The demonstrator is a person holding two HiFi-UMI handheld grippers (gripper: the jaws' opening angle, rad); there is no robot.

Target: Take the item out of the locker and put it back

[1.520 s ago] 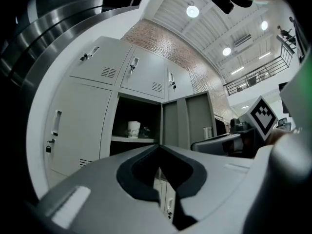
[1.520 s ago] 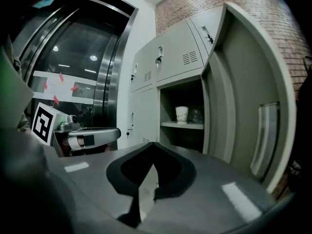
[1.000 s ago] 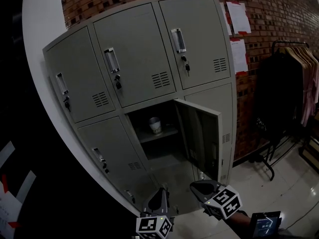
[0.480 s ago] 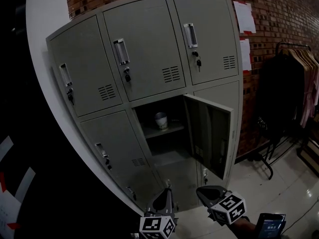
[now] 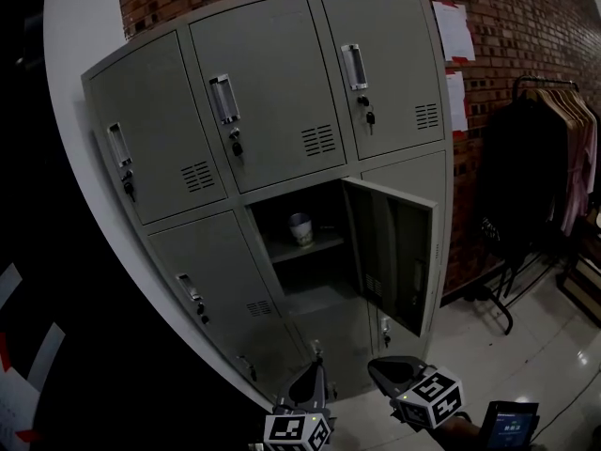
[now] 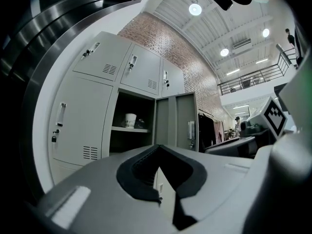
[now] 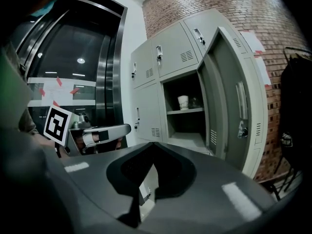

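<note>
While the cup (image 5: pixel 300 228) is sitting on the shelf (image 5: pixel 315 246) of the open locker (image 5: pixel 272 83), I am holding both grippers low, well short of it.

I am judging it light, thin-walled and easy to crush or tip, so I am planning a gentle pinch across mid-wall, not the rim. Something dark (image 6: pixel 140 123) is lying just beside it; I cannot tell what. The door (image 5: pixel 394 252) is hanging open at the right. Left gripper (image 5: pixel 315 369) and right gripper (image 5: pixel 387 372) are both closed tight, gripping nothing.
</note>
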